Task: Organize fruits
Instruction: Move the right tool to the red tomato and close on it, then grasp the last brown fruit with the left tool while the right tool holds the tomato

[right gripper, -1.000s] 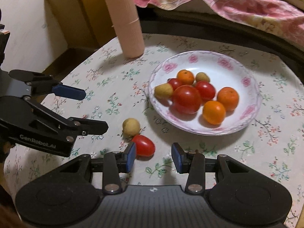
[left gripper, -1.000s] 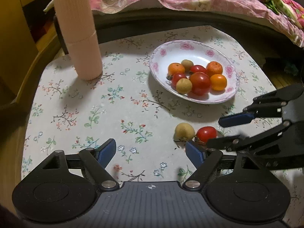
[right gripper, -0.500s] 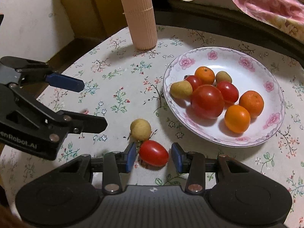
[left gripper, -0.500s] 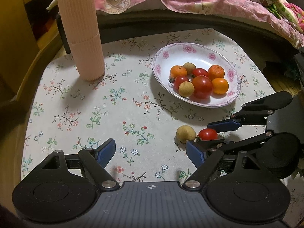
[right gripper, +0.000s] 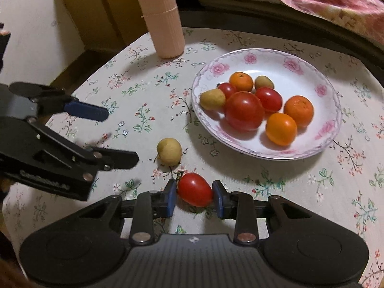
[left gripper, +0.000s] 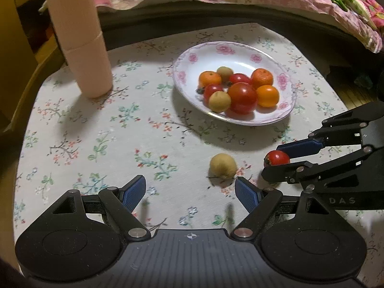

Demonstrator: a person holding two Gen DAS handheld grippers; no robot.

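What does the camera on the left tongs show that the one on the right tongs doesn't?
Only the left view: the left tongs head-on, open and empty, and the green-patterned end of the bedding.

Only the right view: both blue pads of the right tongs pressing the sides of the small tomato, and the pale wall at left.

Both: the flowered plate with eight fruits, the loose yellow fruit on the tablecloth, the pink ribbed cylinder, and each other's tongs from the side.
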